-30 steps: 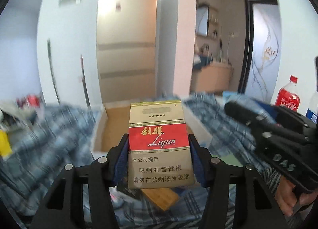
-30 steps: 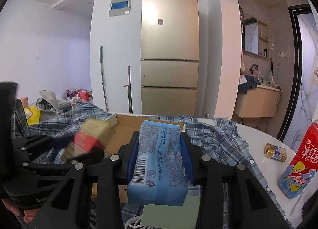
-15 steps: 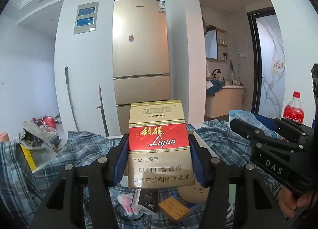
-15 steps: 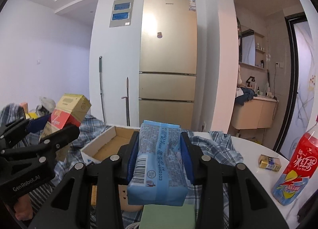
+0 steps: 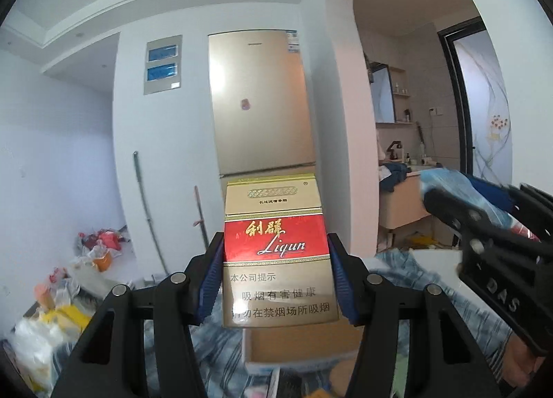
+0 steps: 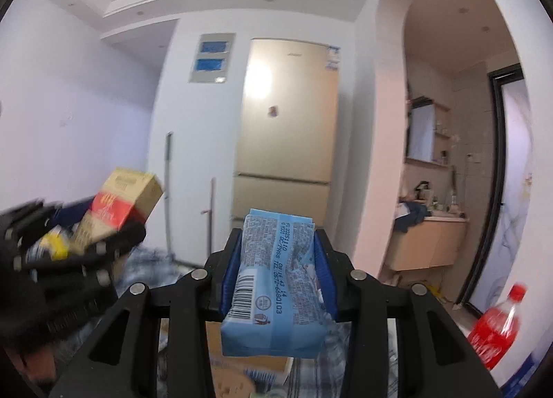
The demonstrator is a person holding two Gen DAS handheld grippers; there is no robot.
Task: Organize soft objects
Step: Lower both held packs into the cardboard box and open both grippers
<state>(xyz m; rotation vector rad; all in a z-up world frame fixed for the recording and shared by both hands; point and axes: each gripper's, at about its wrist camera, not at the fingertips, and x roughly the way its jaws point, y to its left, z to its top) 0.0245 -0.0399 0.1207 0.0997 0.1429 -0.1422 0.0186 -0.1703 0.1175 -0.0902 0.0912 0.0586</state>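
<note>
My left gripper [image 5: 274, 252] is shut on a gold and red Liqun cigarette pack [image 5: 276, 252], held upright and high above the table. My right gripper [image 6: 278, 270] is shut on a light blue tissue pack [image 6: 276, 290], also lifted. In the left wrist view the right gripper [image 5: 484, 225] with the blue pack [image 5: 456, 187] is at the right. In the right wrist view the left gripper [image 6: 69, 246] with the cigarette pack [image 6: 121, 204] is at the left, blurred. An open cardboard box [image 5: 297, 346] lies below on a blue plaid cloth [image 5: 408, 273].
A gold fridge [image 5: 262, 104] stands ahead against a white wall. A red soda bottle [image 6: 494, 332] stands at the right on the white table. Bags and clutter [image 5: 52, 311] lie at the left. Small items lie on the cloth below the box.
Both grippers have risen and tilted upward with their packs. The table and box have dropped low in both views; the fridge and ceiling now fill them.
</note>
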